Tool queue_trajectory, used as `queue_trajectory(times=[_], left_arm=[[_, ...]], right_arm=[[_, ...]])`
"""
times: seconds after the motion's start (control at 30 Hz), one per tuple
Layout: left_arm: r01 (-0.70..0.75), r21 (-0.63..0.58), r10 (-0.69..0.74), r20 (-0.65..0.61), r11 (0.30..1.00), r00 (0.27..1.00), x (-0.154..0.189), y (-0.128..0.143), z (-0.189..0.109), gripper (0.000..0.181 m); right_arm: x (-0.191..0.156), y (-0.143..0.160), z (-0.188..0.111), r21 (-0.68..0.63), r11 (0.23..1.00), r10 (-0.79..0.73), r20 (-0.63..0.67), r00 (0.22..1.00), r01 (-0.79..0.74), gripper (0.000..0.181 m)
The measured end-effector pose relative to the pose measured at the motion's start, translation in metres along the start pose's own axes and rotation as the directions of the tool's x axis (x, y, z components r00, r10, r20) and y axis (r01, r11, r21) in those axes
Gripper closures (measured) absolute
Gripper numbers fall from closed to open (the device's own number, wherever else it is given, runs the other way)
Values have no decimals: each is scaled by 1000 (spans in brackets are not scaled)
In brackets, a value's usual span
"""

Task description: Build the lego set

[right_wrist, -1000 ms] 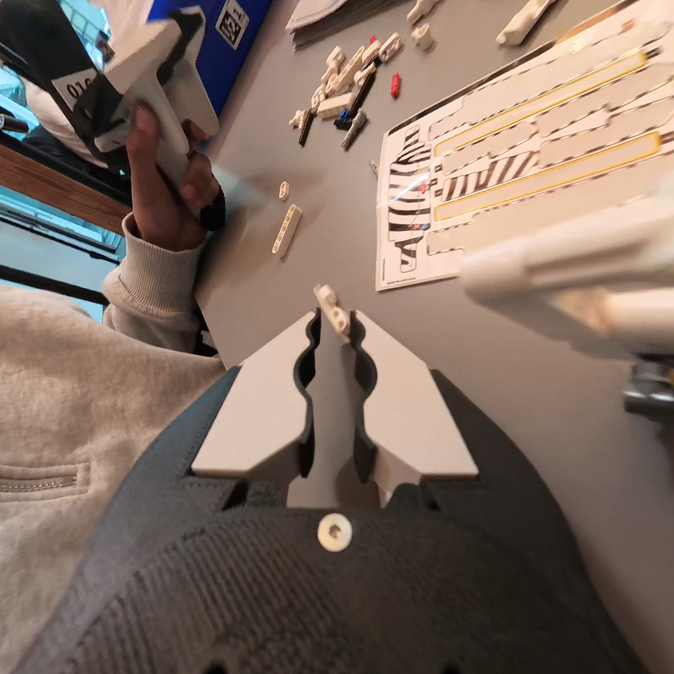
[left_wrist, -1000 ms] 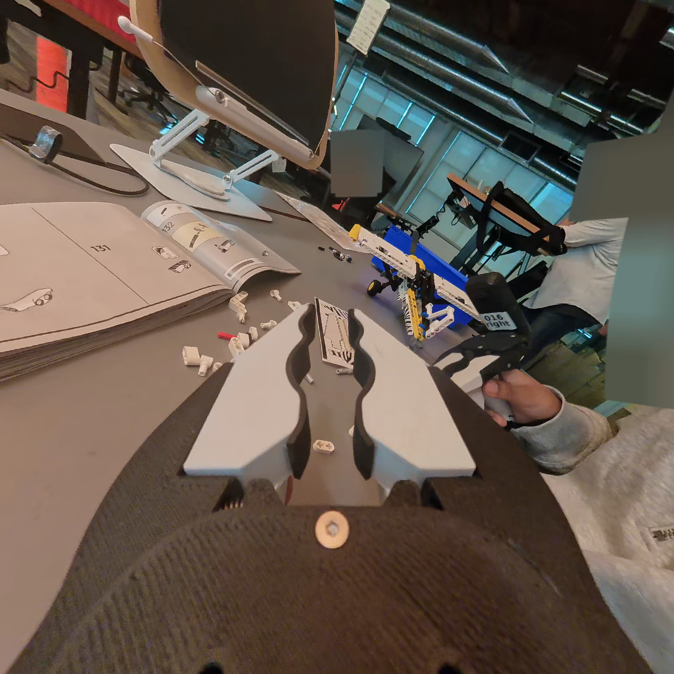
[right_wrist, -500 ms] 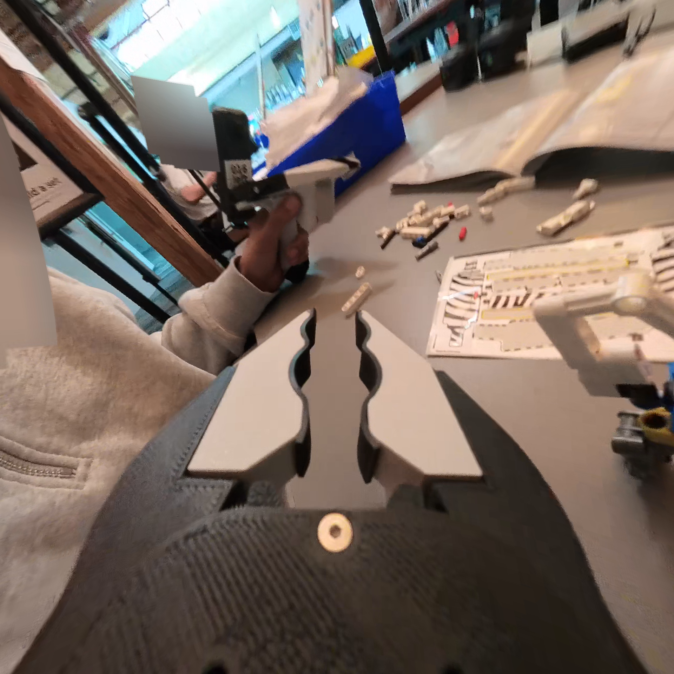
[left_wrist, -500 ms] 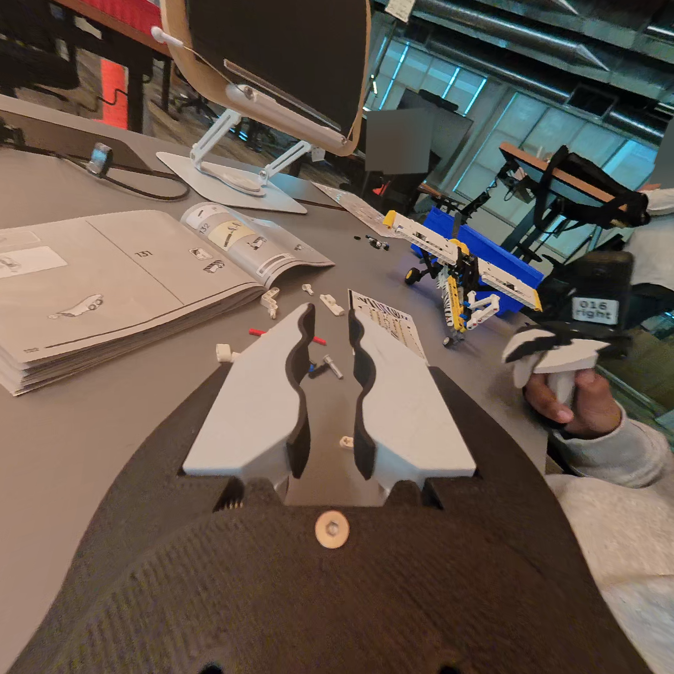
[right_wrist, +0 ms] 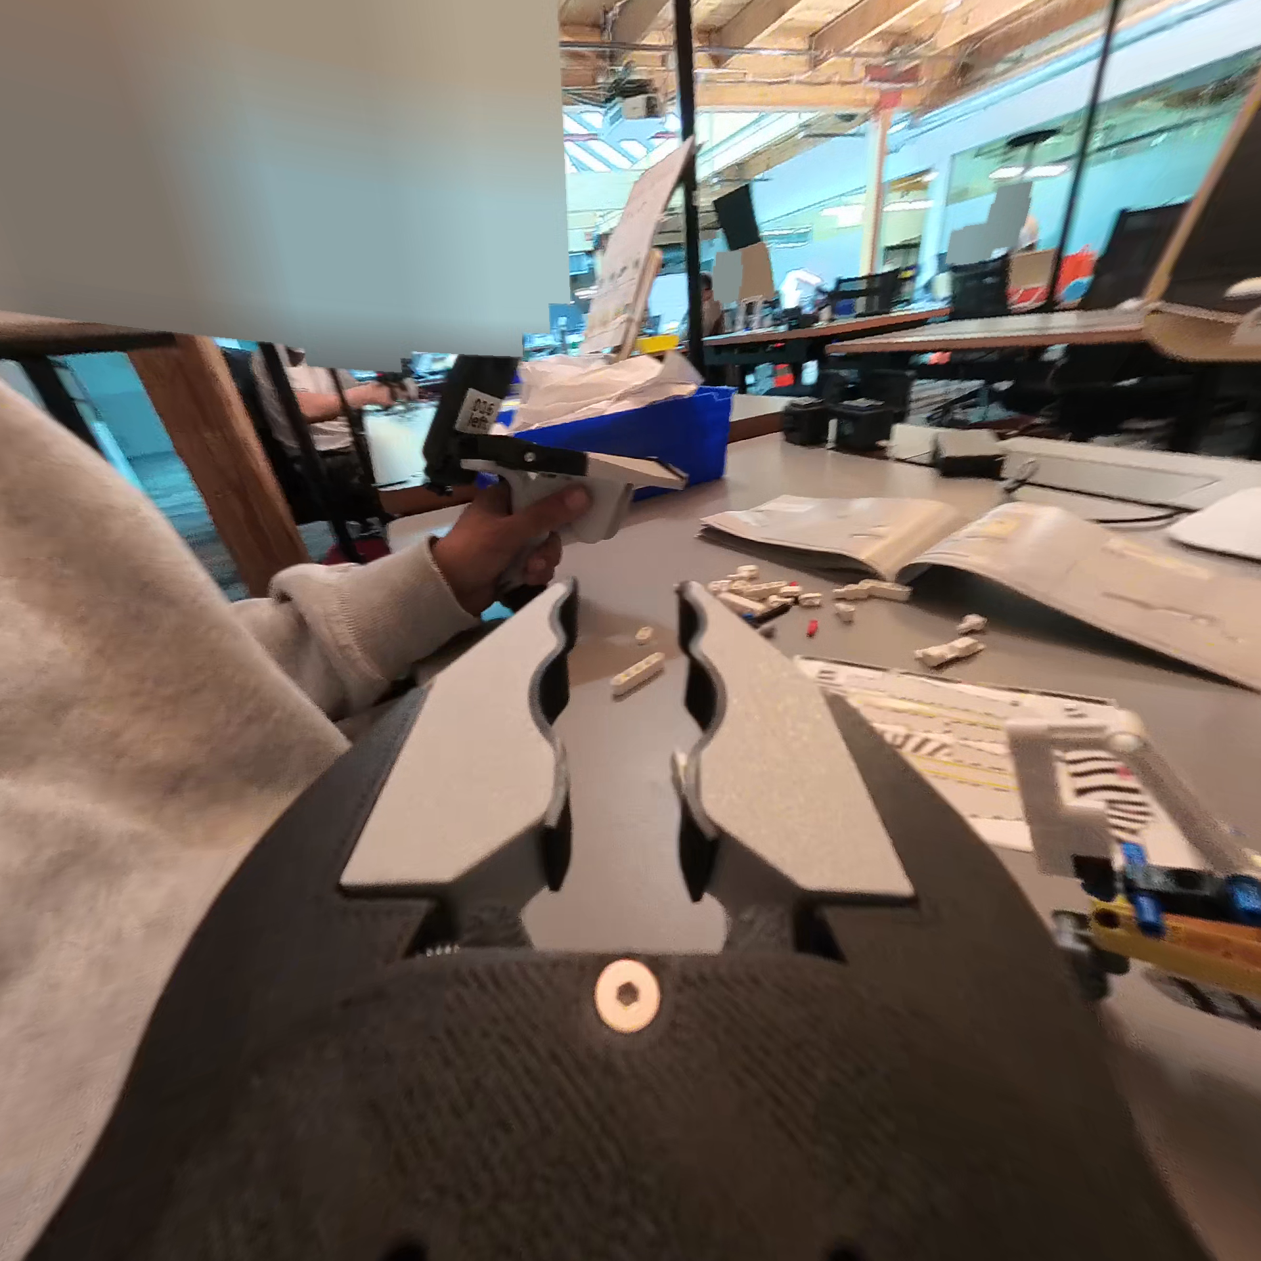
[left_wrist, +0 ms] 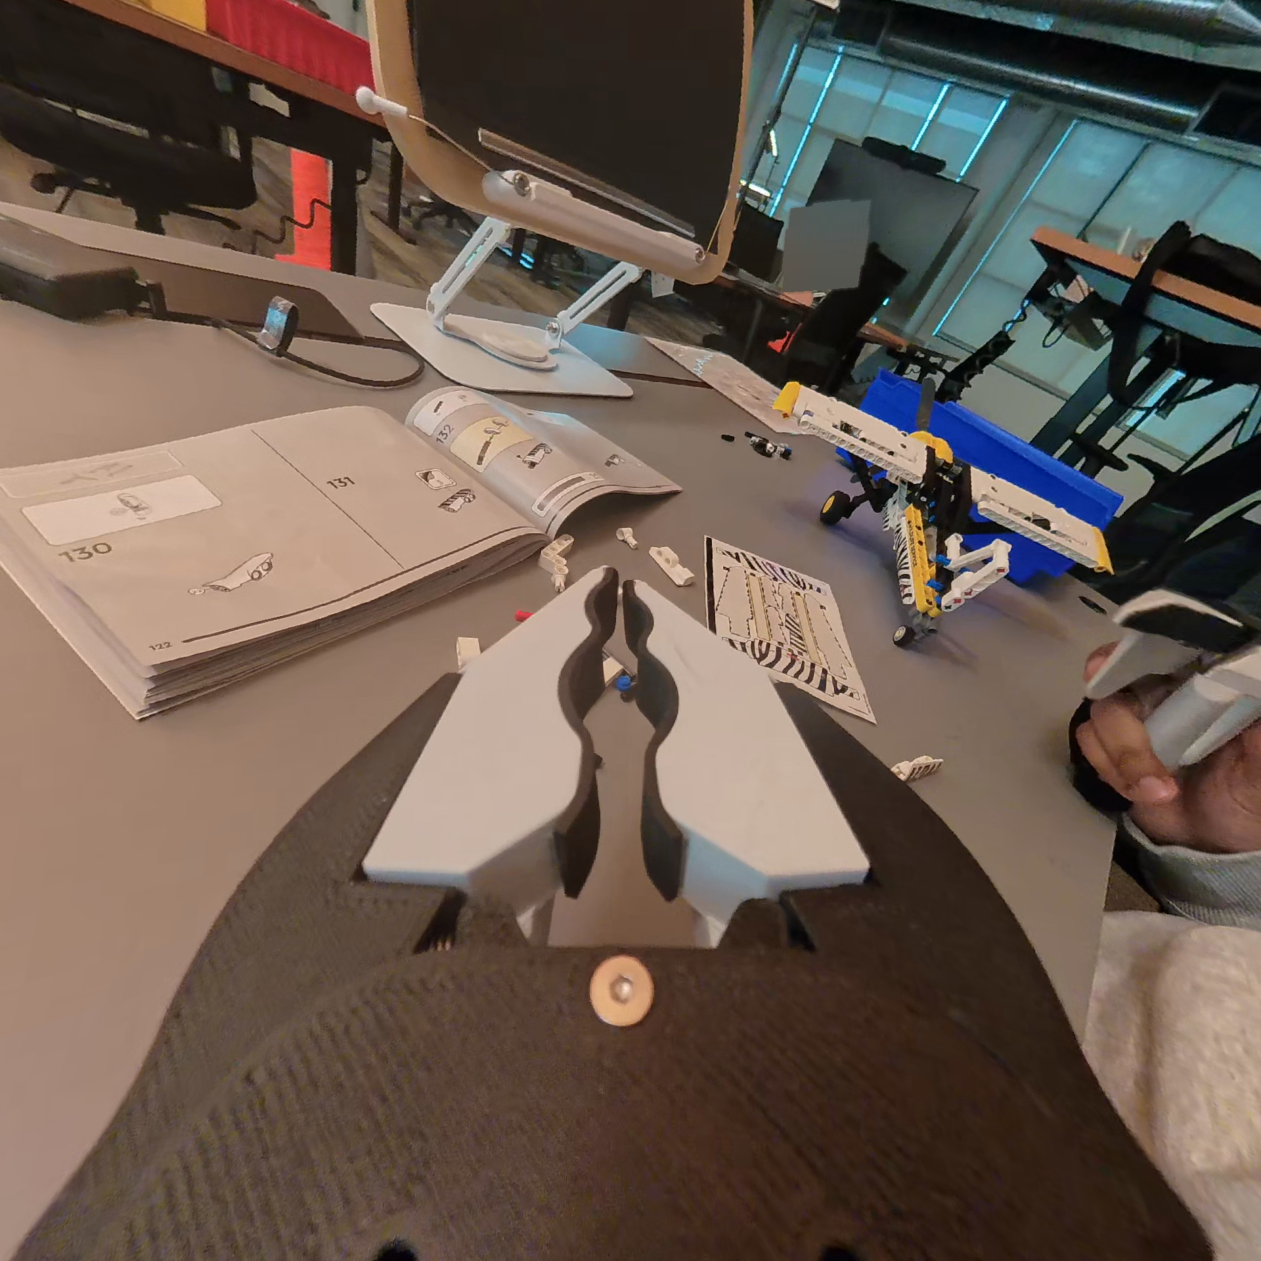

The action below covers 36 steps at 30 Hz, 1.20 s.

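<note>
Grey table (left_wrist: 205,819) is lying in an open office of desks. Left gripper (left_wrist: 619,587) is hovering level above it, tips nearly pressed together, empty; loose lego pieces (left_wrist: 559,553) sitting just ahead, plane model (left_wrist: 935,518) ahead-right. Right gripper (right_wrist: 626,607) is hovering with fingers spread, empty, white beam (right_wrist: 638,674) lying beyond them.
</note>
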<state>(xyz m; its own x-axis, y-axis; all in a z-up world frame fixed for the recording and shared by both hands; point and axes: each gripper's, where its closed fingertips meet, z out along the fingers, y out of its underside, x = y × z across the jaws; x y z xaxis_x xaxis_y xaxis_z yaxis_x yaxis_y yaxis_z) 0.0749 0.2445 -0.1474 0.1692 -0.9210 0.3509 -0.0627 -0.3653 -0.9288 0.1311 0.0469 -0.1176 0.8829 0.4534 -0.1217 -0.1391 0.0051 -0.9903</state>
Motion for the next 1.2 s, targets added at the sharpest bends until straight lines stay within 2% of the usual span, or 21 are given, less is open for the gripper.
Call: queue_trajectory(times=[0.07,0.17,0.23,0.33,0.4,0.5,0.63,0.77,0.97,1.2], left_arm=[[7,-8,-7,20,1000,1000,-4,1,0,180],[48,-26,-48,-20,999,999,-1,-4,5,168],[13,-132,-15,-9,991,1000,-10,0,12,160],[-90,-293,105,34,952,994,-38,8,23,160],[-115,-355,129,16,928,991,-51,12,30,159],[-97,-401,85,-48,911,995,-56,22,36,157],[-74,-416,57,-53,906,997,-59,32,32,159],[-89,-380,82,-34,921,996,-59,26,31,162],[-115,-419,119,-15,901,993,-60,32,32,164],[-105,-440,110,-14,892,994,-61,36,33,164]], right_arm=[[7,-5,3,35,995,-87,-89,992,90,127],[12,-8,7,39,957,-272,-218,937,287,117],[12,-8,11,18,920,-372,-270,888,391,121],[8,-13,13,58,884,-426,-305,852,463,140],[7,-13,17,72,898,-402,-270,875,435,146],[16,-13,21,85,939,-307,-239,921,334,146],[28,-19,24,137,968,-181,-197,964,210,149],[35,-18,33,136,977,-139,-171,975,163,149],[34,-12,42,87,974,-191,-187,964,210,158],[52,-6,63,41,996,-66,-183,981,75,157]])
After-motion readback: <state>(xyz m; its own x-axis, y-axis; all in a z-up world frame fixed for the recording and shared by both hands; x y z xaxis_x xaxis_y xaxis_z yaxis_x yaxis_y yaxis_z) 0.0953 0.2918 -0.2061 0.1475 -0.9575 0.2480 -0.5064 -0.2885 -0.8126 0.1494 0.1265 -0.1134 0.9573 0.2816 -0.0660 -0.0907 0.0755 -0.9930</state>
